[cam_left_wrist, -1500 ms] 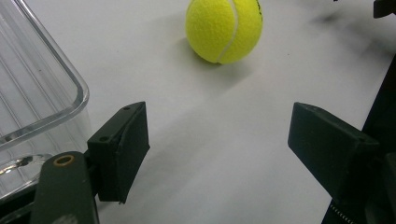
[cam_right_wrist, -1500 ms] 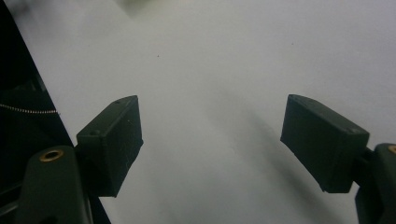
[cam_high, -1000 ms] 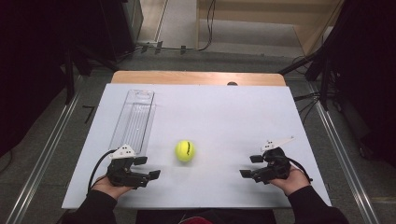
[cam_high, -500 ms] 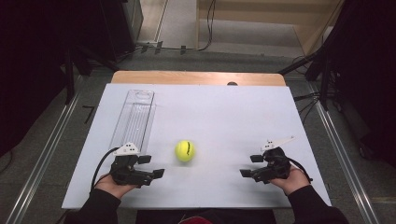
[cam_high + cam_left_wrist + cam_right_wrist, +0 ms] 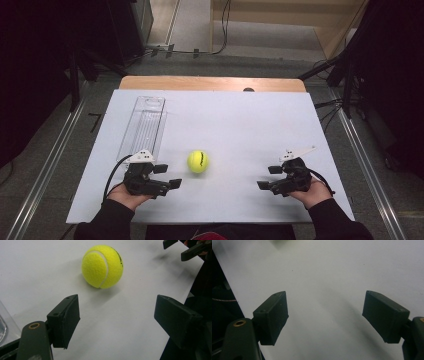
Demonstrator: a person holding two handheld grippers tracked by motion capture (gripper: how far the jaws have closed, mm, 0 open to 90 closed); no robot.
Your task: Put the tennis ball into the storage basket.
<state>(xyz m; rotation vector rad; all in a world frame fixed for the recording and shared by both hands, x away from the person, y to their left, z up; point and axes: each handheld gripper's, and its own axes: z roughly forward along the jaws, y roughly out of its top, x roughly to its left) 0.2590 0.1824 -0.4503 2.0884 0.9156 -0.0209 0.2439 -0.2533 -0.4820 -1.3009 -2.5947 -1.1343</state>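
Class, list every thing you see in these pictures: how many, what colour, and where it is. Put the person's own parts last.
tennis ball: one, yellow-green, on the sheet near the front, between the two grippers, touching neither.
clear tray: one, see-through plastic, long, left side of the sheet, beyond the left gripper.
sheet: one, white, covering most of the table.
table: one, light wood, its far edge showing.
left gripper: one, black, jaws open, pointing at the ball.
right gripper: one, black, jaws open, nothing between them.
hands: two, holding the grippers at the front edge.
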